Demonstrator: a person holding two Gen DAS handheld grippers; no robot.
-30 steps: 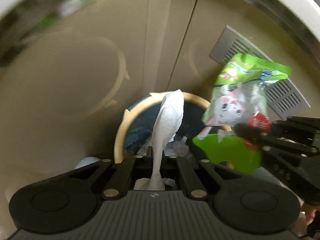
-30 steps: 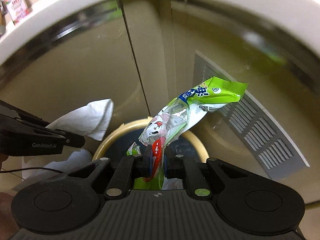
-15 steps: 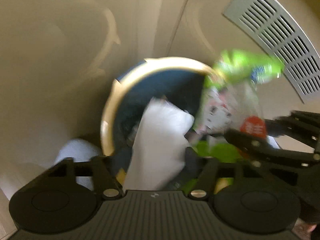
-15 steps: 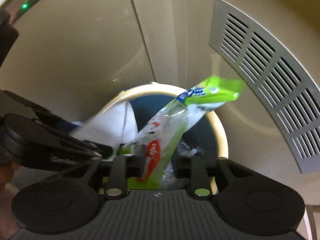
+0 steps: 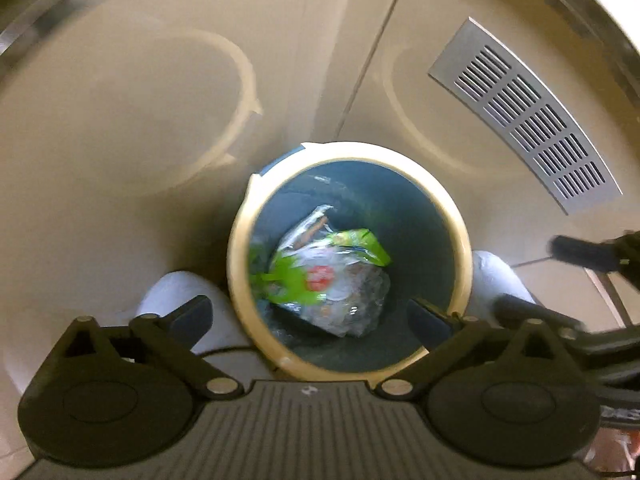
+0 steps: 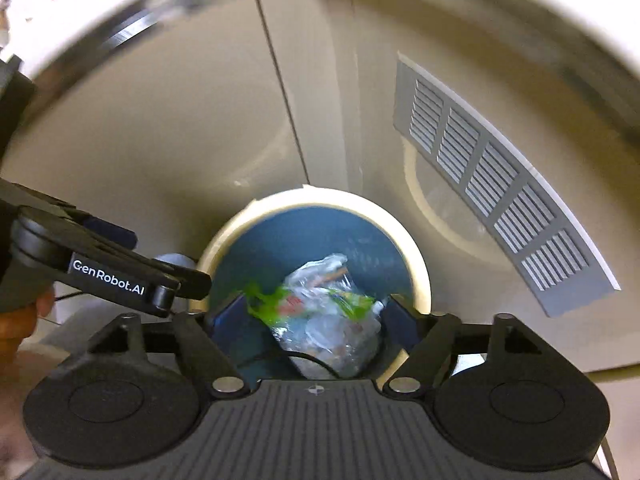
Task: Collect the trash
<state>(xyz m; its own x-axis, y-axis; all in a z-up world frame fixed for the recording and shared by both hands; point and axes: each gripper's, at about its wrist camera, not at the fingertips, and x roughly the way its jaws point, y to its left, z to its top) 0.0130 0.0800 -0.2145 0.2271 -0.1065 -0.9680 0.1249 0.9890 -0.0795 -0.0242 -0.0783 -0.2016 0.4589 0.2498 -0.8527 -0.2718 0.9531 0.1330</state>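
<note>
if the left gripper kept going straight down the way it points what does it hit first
Probably the trash pile: the left gripper, jaws opening and empty, points into the bin, at the green snack wrapper. Depth is unclear.

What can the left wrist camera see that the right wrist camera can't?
Only the left wrist view shows two white rounded shapes beside the bin, too blurry to name. Only the right wrist view shows the writing on the left gripper's side and a hand holding it. Both show the bin, the green wrapper lying inside, the grey vent, and both grippers with jaws opening, nothing held between them.
</note>
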